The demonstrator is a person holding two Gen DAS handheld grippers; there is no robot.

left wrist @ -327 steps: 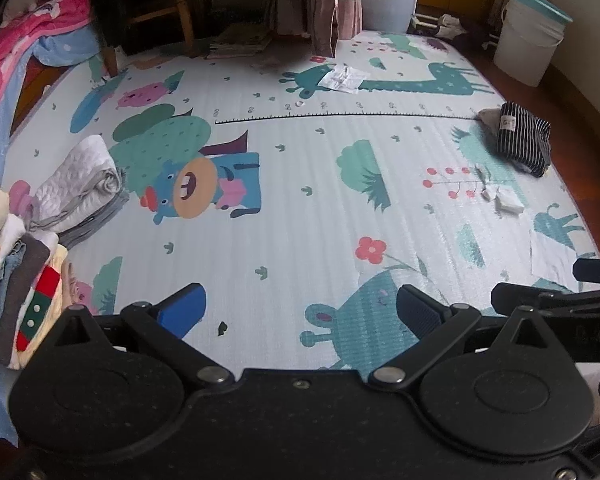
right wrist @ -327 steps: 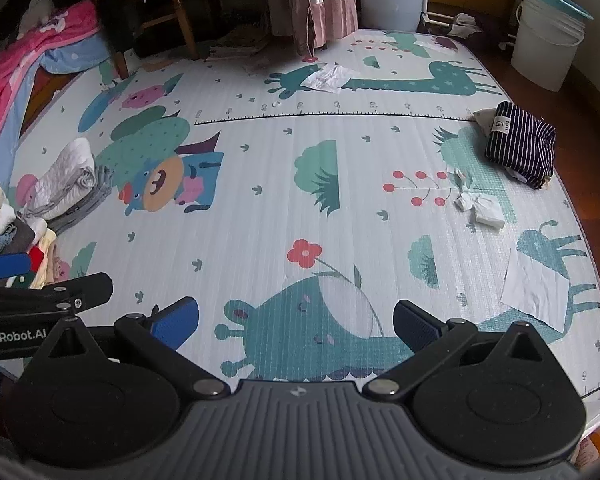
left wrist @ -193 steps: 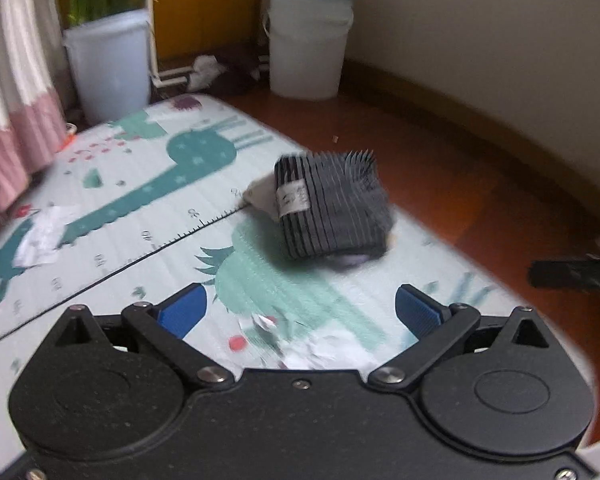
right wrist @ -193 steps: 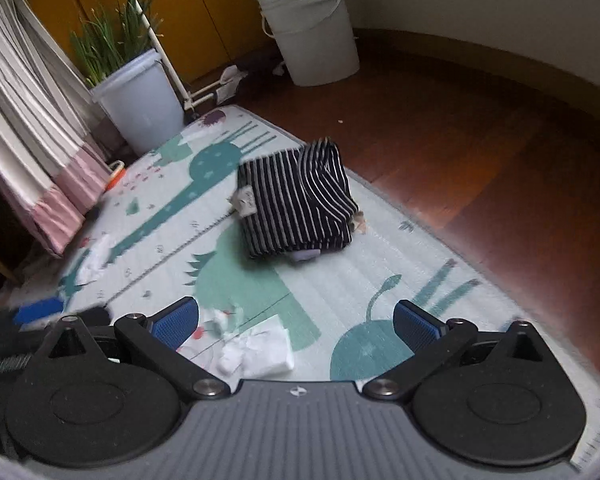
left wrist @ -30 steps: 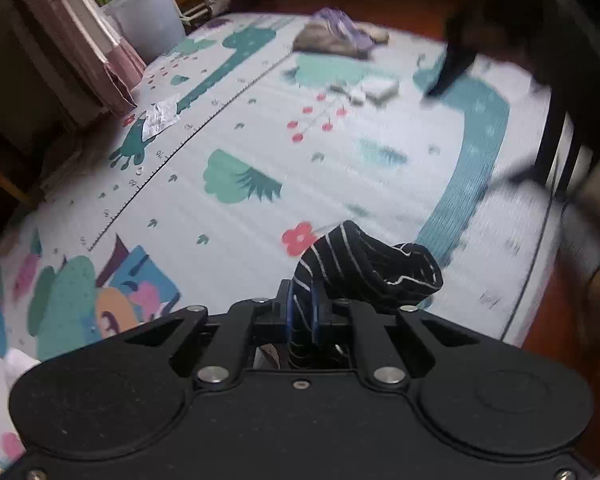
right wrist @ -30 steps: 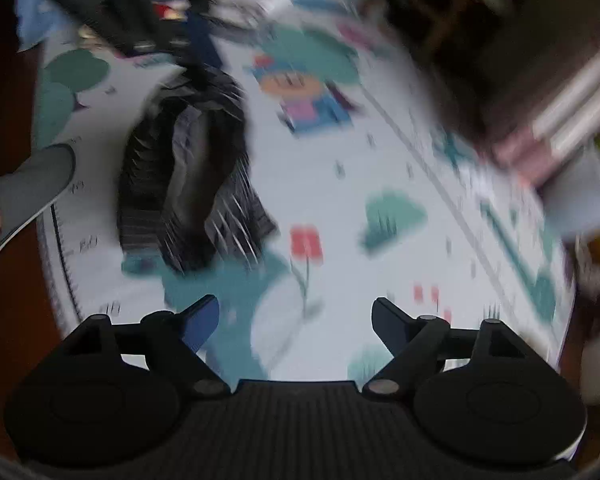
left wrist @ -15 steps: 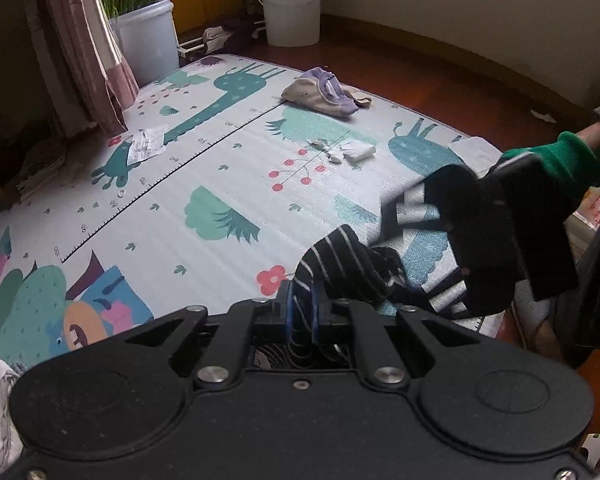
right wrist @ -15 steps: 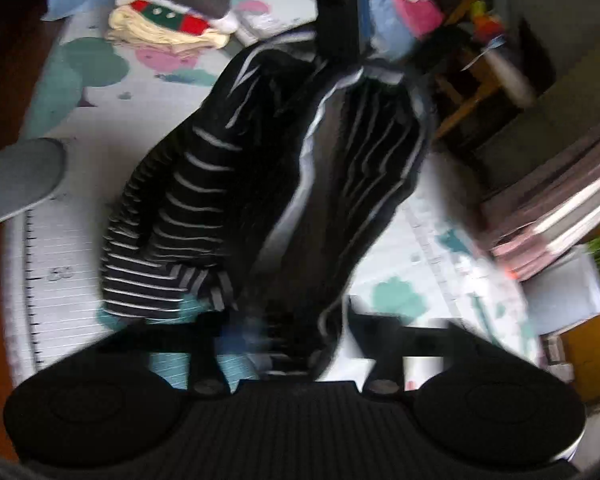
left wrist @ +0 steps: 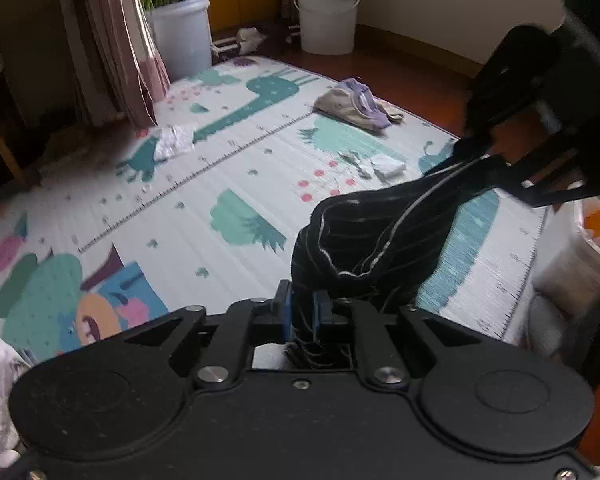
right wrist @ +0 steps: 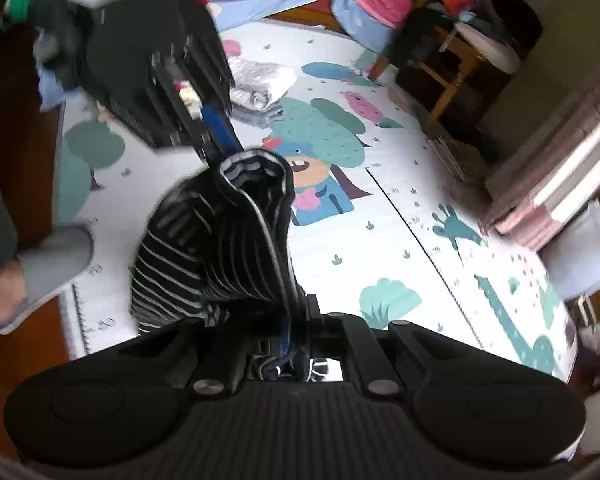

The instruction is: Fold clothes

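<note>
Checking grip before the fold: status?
Left gripper shut on striped garment. Right gripper shut on it too. Garment bunched, off the play mat. Nothing in the way.

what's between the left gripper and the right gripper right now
The black striped garment stretches between them in the left wrist view, one end clamped in the left gripper, the other in the right gripper, hanging above the cartoon-printed play mat.

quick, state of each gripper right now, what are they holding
left gripper: shut on the black garment with thin white stripes.
right gripper: shut on the same striped garment, at another edge.
</note>
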